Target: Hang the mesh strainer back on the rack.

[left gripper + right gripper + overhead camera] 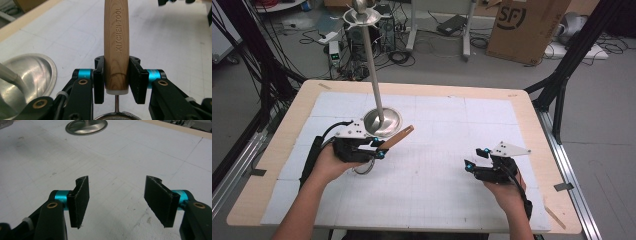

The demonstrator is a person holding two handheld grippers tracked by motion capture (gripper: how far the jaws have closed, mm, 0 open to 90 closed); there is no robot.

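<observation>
While the worktop point(522, 125) carries only a metal stand point(377, 75) with its round base point(384, 120), the work in hand is the strainer in the left tongs point(379, 148). These tongs are clenched on the wooden handle point(116, 47), near its lower end, and the handle runs straight forward between the jaws, along their own direction. In the high view the handle point(398, 137) points away from the left tongs, up and to the right, and its free end lies just beside the base. The steel rim of the strainer point(117, 115) sits behind the jaws, close to the hand. In the left gripper view the base point(32, 75) lies to the left of the tongs, near them.

The right tongs point(475, 159) are released, with nothing between the jaws, and stand well apart from the handle, to its right. In my judgement the left hand is much nearer to the stand, so the next move turns on swinging the long axis toward the pole.
</observation>
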